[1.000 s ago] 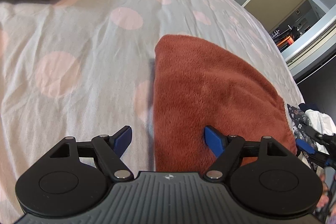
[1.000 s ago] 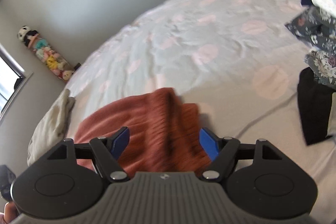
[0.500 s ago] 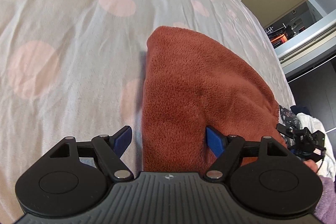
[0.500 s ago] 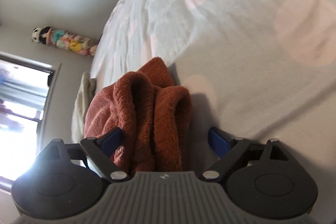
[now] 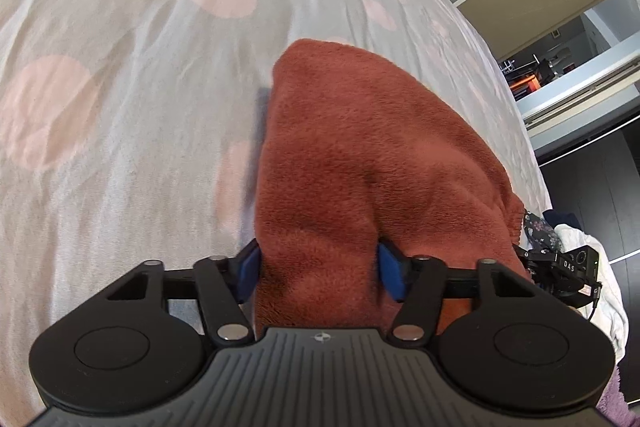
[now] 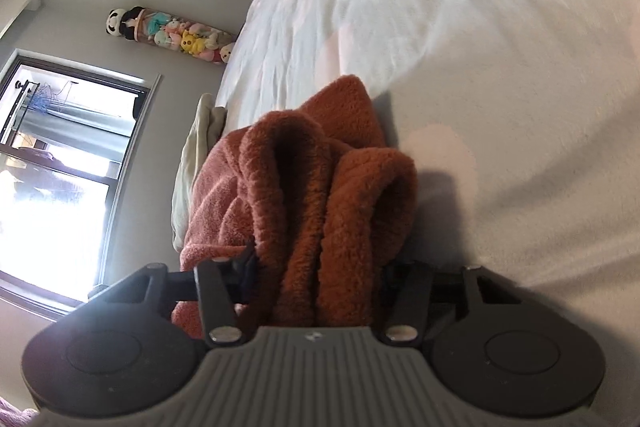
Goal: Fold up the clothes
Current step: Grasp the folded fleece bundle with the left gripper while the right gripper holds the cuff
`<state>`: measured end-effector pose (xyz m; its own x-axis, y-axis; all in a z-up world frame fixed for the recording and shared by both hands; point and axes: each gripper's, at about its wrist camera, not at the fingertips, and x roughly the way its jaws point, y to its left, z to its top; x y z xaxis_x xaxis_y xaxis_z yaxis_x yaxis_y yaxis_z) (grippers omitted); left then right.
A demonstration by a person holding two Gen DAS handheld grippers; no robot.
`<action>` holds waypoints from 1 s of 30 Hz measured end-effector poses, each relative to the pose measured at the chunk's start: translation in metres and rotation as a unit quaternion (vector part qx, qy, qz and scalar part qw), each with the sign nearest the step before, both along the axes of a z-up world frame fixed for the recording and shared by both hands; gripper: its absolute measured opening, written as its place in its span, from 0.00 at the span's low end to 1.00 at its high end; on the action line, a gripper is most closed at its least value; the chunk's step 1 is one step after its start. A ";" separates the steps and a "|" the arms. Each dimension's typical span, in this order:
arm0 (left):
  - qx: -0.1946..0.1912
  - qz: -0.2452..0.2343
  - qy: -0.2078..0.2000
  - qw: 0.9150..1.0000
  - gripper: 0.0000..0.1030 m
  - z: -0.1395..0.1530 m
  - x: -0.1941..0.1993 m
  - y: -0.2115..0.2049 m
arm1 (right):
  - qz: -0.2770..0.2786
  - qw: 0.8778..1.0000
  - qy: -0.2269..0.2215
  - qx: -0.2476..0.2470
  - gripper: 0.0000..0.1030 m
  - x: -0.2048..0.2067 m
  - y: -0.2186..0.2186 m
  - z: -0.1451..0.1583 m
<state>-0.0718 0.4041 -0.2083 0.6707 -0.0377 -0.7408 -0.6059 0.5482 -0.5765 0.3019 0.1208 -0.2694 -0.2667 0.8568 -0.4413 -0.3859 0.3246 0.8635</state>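
Your left gripper [image 5: 318, 273] is closing on the near end of the rust fleece [image 5: 360, 155], its blue pads already pressing the pile from both sides. Your right gripper [image 6: 316, 275] is closing too, with a thick roll of the same fleece [image 6: 320, 195] bunched between its jaws. The fleece lies on the spotted bedsheet [image 5: 120, 107], near the bed's edge on your right side.

The risk is a grip on too little or too much. The right bite takes in several rolled layers (you can see at least two lobes), so a lift may drag the whole bundle and undo the fold. Plush pile also compresses, and an outer layer could slip out. No containers are in view; the beige cloth [image 6: 196, 155] just lies loose on the bed.
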 end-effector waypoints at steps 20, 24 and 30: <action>0.051 0.020 -0.053 0.997 0.26 0.045 -0.031 -0.013 | -0.021 0.997 -0.058 0.054 0.42 -0.040 -0.007 0.069; 0.064 0.033 -0.066 0.995 0.26 0.059 -0.053 -0.004 | -0.011 0.996 -0.066 0.062 0.42 -0.055 0.007 0.084; 0.080 0.074 -0.085 0.990 0.26 0.077 -0.095 0.014 | 0.022 0.994 -0.082 0.072 0.42 -0.077 0.059 0.112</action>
<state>-0.1673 0.4180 -0.1311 0.7754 0.1794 -0.6054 -0.5886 0.5526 -0.5901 0.2252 0.1794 -0.1578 -0.2398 0.9035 -0.3551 -0.5367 0.1815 0.8240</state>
